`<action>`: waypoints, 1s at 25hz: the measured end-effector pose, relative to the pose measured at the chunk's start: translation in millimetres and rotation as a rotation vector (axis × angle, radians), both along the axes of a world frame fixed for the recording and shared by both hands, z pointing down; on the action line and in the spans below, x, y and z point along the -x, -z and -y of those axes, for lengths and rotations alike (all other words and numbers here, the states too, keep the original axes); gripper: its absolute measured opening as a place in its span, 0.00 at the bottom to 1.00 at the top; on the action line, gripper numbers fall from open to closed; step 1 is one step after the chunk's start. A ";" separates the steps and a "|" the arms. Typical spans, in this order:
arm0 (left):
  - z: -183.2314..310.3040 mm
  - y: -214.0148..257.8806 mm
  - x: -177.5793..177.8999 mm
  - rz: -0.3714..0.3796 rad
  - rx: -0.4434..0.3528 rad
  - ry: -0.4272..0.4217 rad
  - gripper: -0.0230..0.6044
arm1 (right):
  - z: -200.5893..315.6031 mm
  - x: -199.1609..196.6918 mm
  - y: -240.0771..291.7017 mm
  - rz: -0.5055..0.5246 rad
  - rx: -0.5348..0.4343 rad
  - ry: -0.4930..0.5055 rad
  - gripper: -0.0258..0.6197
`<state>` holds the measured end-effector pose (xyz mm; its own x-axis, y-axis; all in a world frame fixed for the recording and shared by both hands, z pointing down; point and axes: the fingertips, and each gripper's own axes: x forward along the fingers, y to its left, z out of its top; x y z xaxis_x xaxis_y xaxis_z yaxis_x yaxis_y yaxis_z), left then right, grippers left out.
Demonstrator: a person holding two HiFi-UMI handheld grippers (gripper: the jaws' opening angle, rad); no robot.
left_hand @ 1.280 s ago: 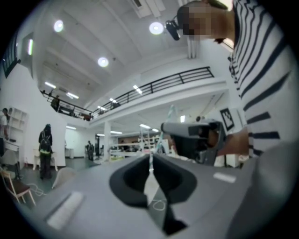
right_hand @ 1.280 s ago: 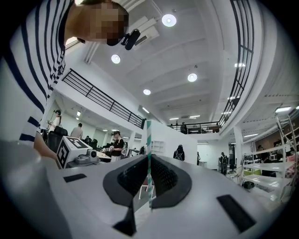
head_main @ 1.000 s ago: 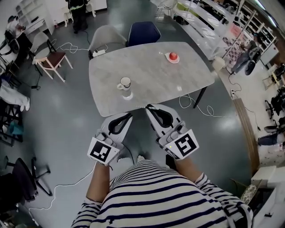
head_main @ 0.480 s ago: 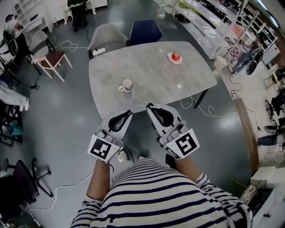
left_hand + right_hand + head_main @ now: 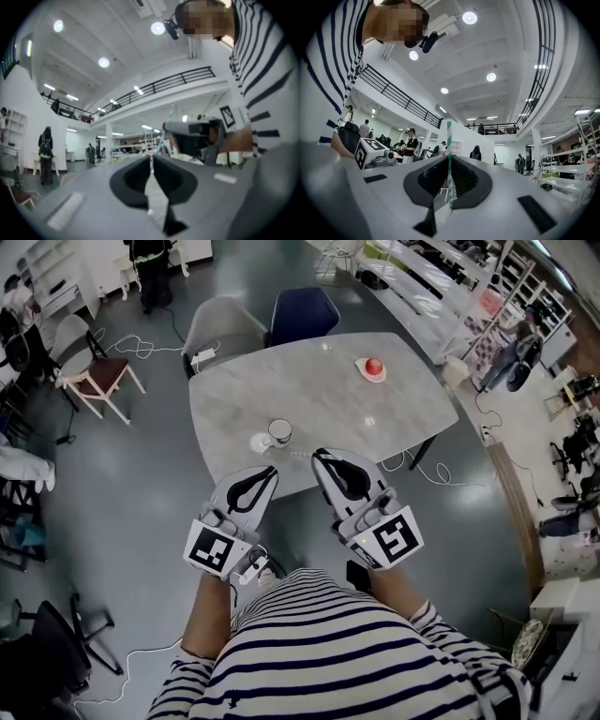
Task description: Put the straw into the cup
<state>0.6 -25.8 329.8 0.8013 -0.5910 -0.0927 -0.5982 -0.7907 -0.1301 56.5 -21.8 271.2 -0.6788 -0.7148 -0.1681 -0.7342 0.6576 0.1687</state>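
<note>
Gripper on the right pinches the striped straw; the left gripper is closed, empty. Just ahead, the cup stands on the surface. I'd centre the straw's end over its mouth before letting go.

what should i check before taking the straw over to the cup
1. straw clamped in the right tongs: ok.
2. cup upright on the table, mouth open: ok.
3. left tongs shut with nothing between them, free to steady the cup: ok.
4. straw lined up over the cup mouth: not ok, the right tongs sit at the table's near edge, short of the cup.
5. cup contents: cannot tell.
</note>
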 end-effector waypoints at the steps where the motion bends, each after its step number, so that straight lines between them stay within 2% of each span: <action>1: 4.4 0.4 4.0 -0.003 -0.004 -0.005 0.07 | 5.2 2.6 0.8 -0.001 -0.004 -0.008 0.08; 6: 28.7 -4.9 29.7 -0.008 0.009 -0.012 0.07 | 33.2 18.2 1.7 -0.010 -0.013 -0.048 0.08; 9: 24.3 -12.3 29.8 -0.010 0.017 -0.023 0.07 | 31.6 17.0 -2.4 -0.018 -0.007 -0.061 0.08; 15: 49.4 -14.3 28.3 -0.020 0.031 -0.026 0.07 | 61.2 17.7 -4.3 -0.037 0.008 -0.061 0.08; 22: 47.7 -16.4 30.9 -0.018 0.018 -0.014 0.07 | 60.8 25.6 -9.9 -0.052 0.013 -0.022 0.08; 25: 66.3 -22.9 25.9 -0.010 0.028 -0.004 0.07 | 82.1 22.3 -19.9 -0.058 0.037 -0.007 0.08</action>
